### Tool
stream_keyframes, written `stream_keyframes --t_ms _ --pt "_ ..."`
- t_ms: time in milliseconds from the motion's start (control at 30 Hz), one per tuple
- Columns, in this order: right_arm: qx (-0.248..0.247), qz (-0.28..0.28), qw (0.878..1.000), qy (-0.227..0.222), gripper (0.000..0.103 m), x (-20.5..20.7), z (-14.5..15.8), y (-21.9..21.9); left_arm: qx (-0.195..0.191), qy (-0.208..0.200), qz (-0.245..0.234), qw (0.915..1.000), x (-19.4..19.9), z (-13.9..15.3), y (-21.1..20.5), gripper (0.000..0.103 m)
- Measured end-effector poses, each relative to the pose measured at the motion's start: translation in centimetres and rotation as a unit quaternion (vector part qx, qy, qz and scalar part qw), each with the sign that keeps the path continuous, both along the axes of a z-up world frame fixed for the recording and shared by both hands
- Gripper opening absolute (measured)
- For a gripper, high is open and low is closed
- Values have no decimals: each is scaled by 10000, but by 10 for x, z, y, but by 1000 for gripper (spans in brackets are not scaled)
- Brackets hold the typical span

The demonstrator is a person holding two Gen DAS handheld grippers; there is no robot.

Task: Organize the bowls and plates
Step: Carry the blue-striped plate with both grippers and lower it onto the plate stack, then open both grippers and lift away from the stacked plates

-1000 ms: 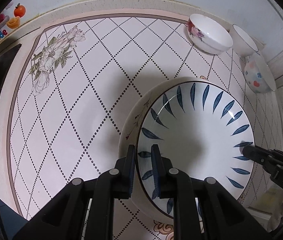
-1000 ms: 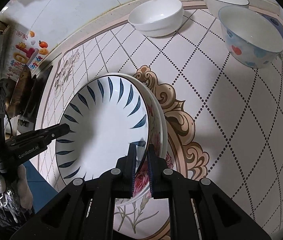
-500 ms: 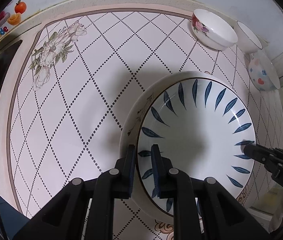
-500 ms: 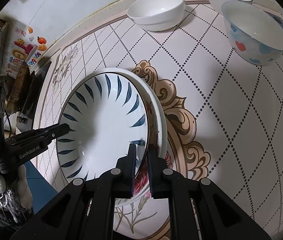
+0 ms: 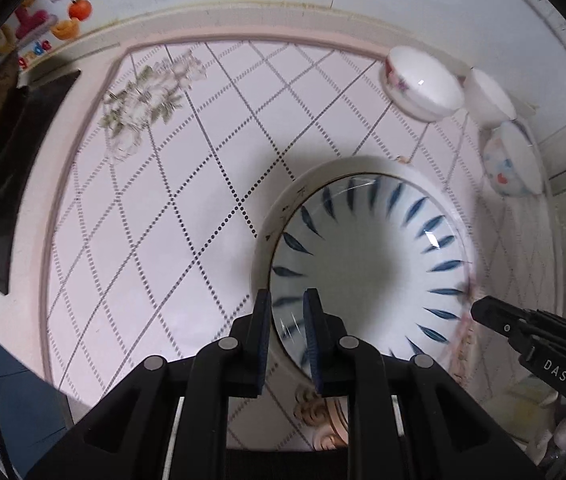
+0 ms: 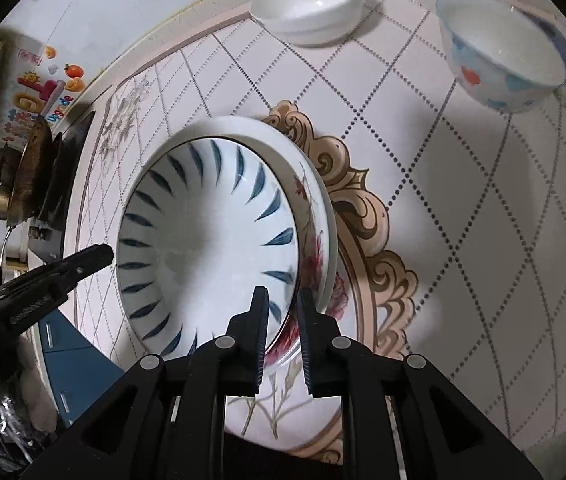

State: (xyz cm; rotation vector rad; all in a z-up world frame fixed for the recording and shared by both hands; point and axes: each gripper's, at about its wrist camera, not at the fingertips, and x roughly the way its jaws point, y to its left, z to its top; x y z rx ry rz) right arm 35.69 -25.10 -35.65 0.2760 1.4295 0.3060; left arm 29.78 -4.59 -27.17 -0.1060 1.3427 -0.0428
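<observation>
**A:** Well, how will that blue-leaf plate [image 5: 367, 272] handle?

**B:** Glazed ceramic, I'd judge: stiff, fairly heavy, slick and quick to chip. Only the rim offers a hold. A pinch on one side alone would let it tip, so a hold on each of 2 opposite sides seems wise.

**A:** Starting from the left, what has hold of it?

**B:** The left tongs [image 5: 287, 320] are closed almost fully, pinching the plate's left rim.

**A:** And the plate itself?

**B:** Round, shallow and white, with a ring of dark blue leaf strokes and a thin dark edge. It sits nested in a wider floral plate [image 6: 315, 240] near the near edge of the table [image 5: 143, 220].

**A:** The right side?

**B:** The right tongs [image 6: 283, 312] straddle the opposite rim. Their jaws are opening, the gap is narrow, and the pads look to have just come off the rim.

**A:** Anything further right?

**B:** 3 bowls by the far right corner: a rose-printed bowl [image 5: 423, 88], a plain white bowl [image 5: 487, 98] and a spotted bowl [image 5: 511, 164].
</observation>
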Motion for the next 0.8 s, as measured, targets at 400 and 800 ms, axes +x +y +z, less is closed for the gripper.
stream_keyframes --t_ms 400,800 --pt "-91 354 9949 -940 25 -60 146 -13 -344 -286 -108 9989 -60 95 -23 14" --pt "-132 295 9948 -971 44 -99 203 -8 -395 -599 -499 9962 -67 136 -15 22"
